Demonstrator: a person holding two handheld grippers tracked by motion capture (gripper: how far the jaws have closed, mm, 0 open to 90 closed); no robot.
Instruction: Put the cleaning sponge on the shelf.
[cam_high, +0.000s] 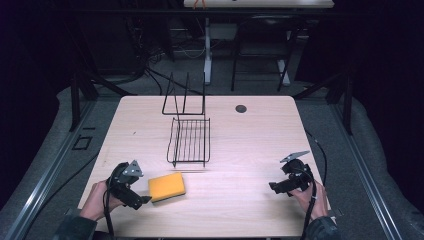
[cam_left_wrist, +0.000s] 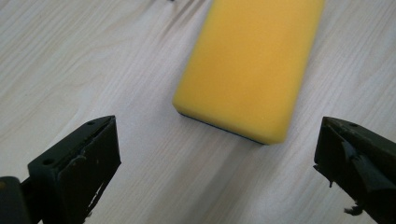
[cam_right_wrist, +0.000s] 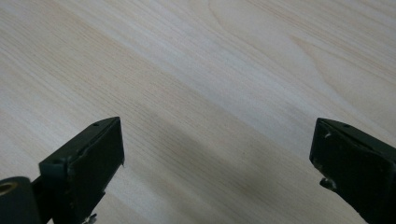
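Note:
A yellow sponge (cam_high: 167, 187) lies flat on the wooden table (cam_high: 250, 135), near the front left. My left gripper (cam_high: 145, 200) rests just left of it, jaws wide apart and pointing at it. In the left gripper view the yellow sponge (cam_left_wrist: 250, 65) lies a little beyond my left gripper (cam_left_wrist: 217, 154), with a dark underside along its near edge; nothing sits between the jaws. My right gripper (cam_high: 274, 187) is held near the table's front right, open, over bare wood. The right gripper view has my right gripper (cam_right_wrist: 217, 154) with its jaws spread over plain table grain.
A black wire rack (cam_high: 189, 141) stands in the middle of the table, with a second wire frame (cam_high: 184, 96) behind it. A small dark round spot (cam_high: 241, 108) sits near the far edge. Black cables trail from both grippers off the front.

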